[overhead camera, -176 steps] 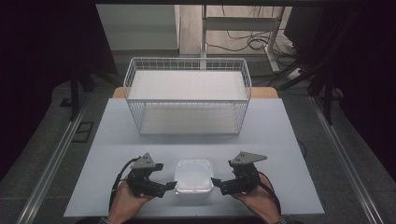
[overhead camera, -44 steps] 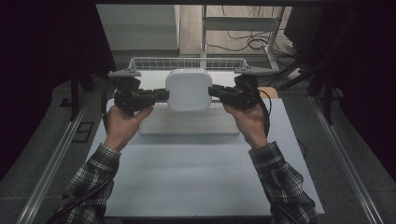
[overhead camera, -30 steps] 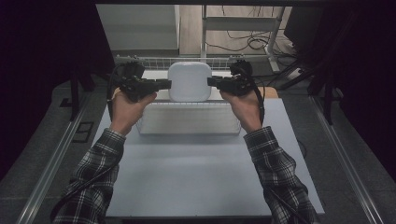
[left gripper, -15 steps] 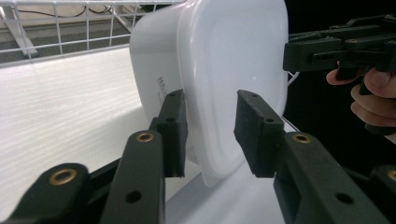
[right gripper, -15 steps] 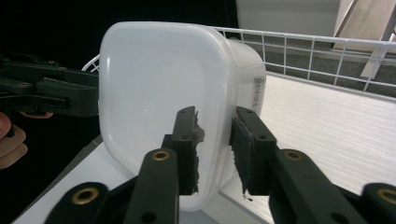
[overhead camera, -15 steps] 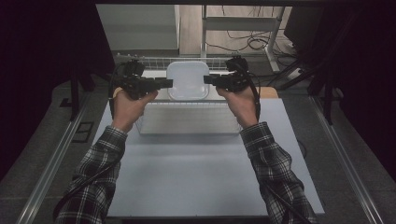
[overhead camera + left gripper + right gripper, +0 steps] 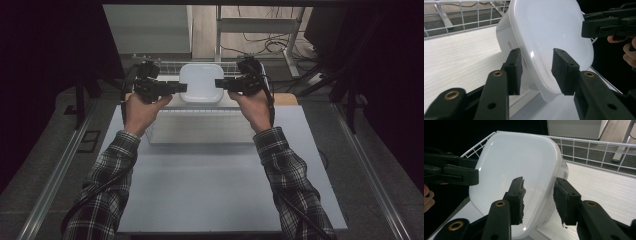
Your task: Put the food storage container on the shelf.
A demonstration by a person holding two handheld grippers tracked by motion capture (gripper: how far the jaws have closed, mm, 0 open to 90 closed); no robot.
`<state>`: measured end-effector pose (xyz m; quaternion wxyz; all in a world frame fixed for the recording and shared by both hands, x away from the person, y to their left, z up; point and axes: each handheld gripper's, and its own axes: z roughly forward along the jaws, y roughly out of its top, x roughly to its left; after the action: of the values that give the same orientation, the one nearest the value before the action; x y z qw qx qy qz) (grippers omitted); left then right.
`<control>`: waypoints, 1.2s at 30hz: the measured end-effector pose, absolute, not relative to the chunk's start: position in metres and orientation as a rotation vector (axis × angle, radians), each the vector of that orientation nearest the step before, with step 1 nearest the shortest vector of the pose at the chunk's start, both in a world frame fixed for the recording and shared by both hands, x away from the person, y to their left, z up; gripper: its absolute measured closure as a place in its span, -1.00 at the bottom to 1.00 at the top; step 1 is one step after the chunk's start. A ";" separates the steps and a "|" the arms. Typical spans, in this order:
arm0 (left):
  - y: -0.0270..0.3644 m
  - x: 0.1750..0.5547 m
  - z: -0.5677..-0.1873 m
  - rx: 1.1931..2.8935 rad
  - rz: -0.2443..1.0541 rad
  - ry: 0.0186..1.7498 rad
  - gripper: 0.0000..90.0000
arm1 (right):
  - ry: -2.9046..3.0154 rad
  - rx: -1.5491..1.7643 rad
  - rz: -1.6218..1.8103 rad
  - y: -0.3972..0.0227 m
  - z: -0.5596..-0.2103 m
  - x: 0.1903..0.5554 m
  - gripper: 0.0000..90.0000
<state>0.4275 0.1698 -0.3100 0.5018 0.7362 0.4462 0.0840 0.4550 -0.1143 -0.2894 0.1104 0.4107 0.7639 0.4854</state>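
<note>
A white lidded plastic container (image 7: 201,82) stands tilted inside the white wire basket (image 7: 200,127) at the table's far side, its lower edge on the basket floor. My left gripper (image 7: 184,88) is at its left edge and my right gripper (image 7: 218,84) at its right edge. Both have just been opening. In the left gripper view the container's rim (image 7: 549,30) passes between the spread jaws of the left gripper (image 7: 536,70) with gaps beside the pads. The right gripper (image 7: 539,200) stands the same way around the container (image 7: 519,162).
The basket's wire wall (image 7: 461,15) (image 7: 594,150) rises behind the container. The white table (image 7: 210,185) stretches toward the person, both plaid-sleeved forearms reaching over it. Desk legs and cables (image 7: 270,45) lie on the floor beyond the basket.
The container went from the table's near edge up and forward into the basket. Over the last second the hands stayed nearly still while both pairs of jaws spread off the container's edges.
</note>
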 end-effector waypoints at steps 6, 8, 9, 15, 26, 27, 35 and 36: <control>0.166 0.435 -0.310 1.794 0.250 1.087 0.13 | 2.232 1.203 1.388 -0.111 -0.292 0.461 0.10; 0.166 0.436 -0.310 1.794 0.260 1.092 0.11 | 2.226 1.188 1.366 -0.110 -0.293 0.461 0.08; 0.165 0.437 -0.311 1.793 0.271 1.095 0.06 | 2.210 1.187 1.353 -0.108 -0.294 0.462 0.04; 0.164 0.443 -0.312 1.774 0.312 1.123 -0.04 | 2.150 1.187 1.321 -0.105 -0.298 0.467 -0.04; 0.163 0.438 -0.307 1.749 0.356 1.065 -0.38 | 2.127 1.185 1.325 -0.103 -0.295 0.468 -0.18; 0.163 0.437 -0.306 1.738 0.338 1.058 -0.42 | 2.136 1.175 1.334 -0.103 -0.294 0.467 -0.22; 0.164 0.425 -0.299 1.750 0.275 0.960 -0.69 | 2.243 1.092 1.356 -0.098 -0.281 0.457 -0.74; 0.164 0.425 -0.299 1.750 0.275 0.960 -0.72 | 2.243 1.092 1.356 -0.098 -0.281 0.457 -0.74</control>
<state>0.4248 0.1638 -0.2991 0.5340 0.7344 0.4027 0.1155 0.4575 -0.0979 -0.2812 0.1506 0.3801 0.7809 0.4722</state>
